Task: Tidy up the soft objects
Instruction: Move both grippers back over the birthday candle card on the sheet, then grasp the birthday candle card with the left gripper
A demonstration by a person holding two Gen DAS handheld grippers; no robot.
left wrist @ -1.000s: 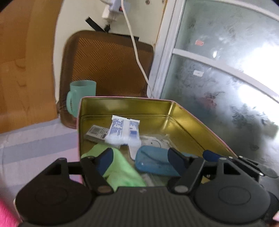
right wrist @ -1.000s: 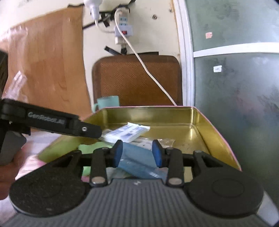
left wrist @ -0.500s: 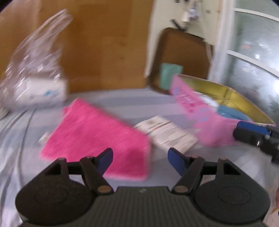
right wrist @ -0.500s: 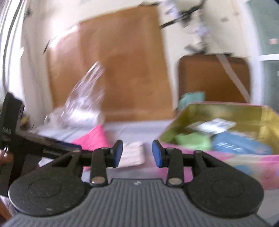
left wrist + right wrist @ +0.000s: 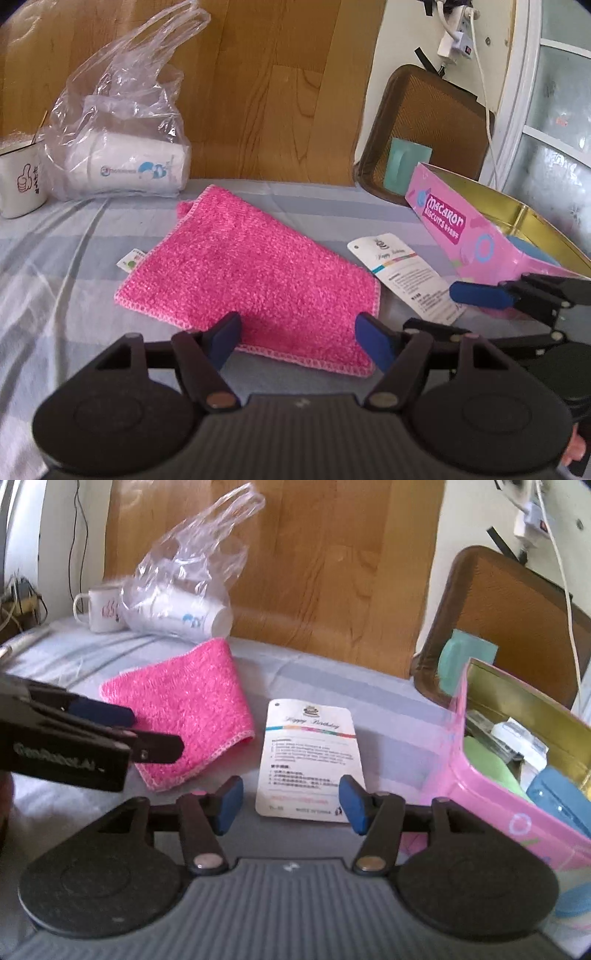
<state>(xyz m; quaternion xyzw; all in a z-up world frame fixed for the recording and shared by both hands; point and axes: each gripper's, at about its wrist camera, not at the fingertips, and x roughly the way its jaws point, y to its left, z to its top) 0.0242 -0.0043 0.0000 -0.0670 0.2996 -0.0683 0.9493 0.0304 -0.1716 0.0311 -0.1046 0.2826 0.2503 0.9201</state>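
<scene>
A fluffy pink rectangular cloth (image 5: 243,273) is being shown lying flat on the grey-blue striped bedsheet (image 5: 55,266), just beyond the left gripper (image 5: 297,341), whose blue-padded jaws are being held wide apart with nothing between them. Only the left wrist view is showing the small white label (image 5: 131,259) at the cloth's far-left edge and the lettering on the side of the pink rectangular biscuit tin (image 5: 476,236). The right gripper (image 5: 291,805) is likewise being held wide and empty, low over a white printed card (image 5: 308,760) that is lying between cloth and tin. Only the right wrist view is looking into the tin's gold interior, where a green soft cloth (image 5: 491,764), a blue plastic case (image 5: 561,797) and white paper packets (image 5: 517,738) are being kept. A clear plastic bag holding a white roll (image 5: 125,162) and a white enamel mug (image 5: 20,181) are being seen in both views, behind the cloth by the wooden board.
</scene>
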